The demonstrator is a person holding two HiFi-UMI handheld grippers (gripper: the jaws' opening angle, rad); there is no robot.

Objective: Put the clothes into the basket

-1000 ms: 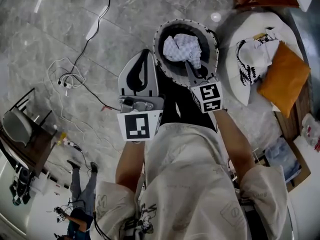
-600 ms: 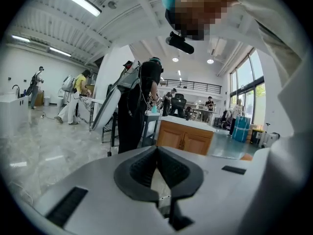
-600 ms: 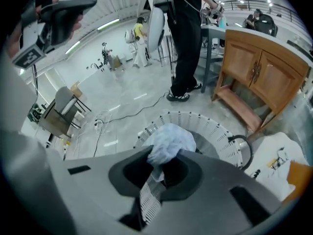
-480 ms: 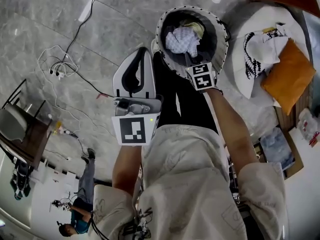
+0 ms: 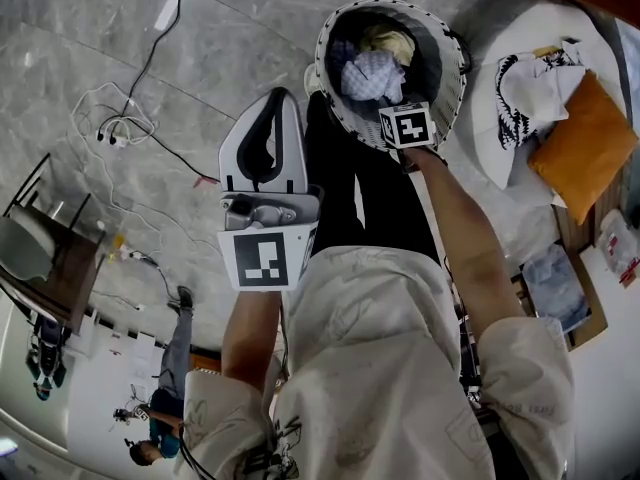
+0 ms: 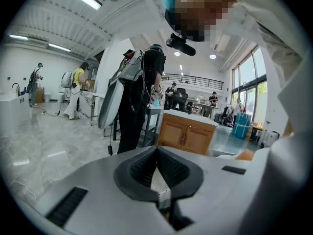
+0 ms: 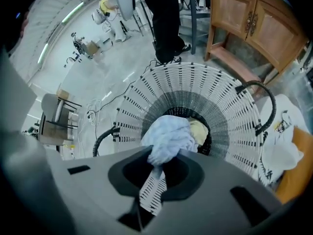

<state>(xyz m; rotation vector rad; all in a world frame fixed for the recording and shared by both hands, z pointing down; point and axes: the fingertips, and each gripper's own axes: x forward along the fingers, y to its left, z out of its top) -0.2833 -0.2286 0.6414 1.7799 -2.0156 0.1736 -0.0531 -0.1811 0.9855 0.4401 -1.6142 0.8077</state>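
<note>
The white woven basket (image 5: 447,73) stands on the floor in front of the person, top centre in the head view. A yellow cloth (image 5: 386,40) lies inside it. My right gripper (image 5: 388,96) points steeply down over the basket's near rim and is shut on a pale blue checked cloth (image 5: 370,73). In the right gripper view that cloth (image 7: 166,138) bunches out of the jaws of the right gripper (image 7: 155,156) above the basket (image 7: 234,126) and the yellow cloth (image 7: 199,131). My left gripper (image 5: 278,100) is held left of the basket, shut and empty. The left gripper (image 6: 157,148) faces the room.
Right of the basket, a black-and-white patterned garment (image 5: 530,73) and an orange cushion (image 5: 585,138) lie on a white cushion (image 5: 490,158). Cables (image 5: 120,128) trail over the floor at left, near a dark chair (image 5: 40,258). A wooden cabinet (image 7: 254,18) stands beyond the basket. People (image 6: 142,92) stand ahead.
My right gripper has gone down into the basket's mouth with the blue cloth and turned more steeply downward. The left gripper has sunk a little. The yellow cloth has come into view.
</note>
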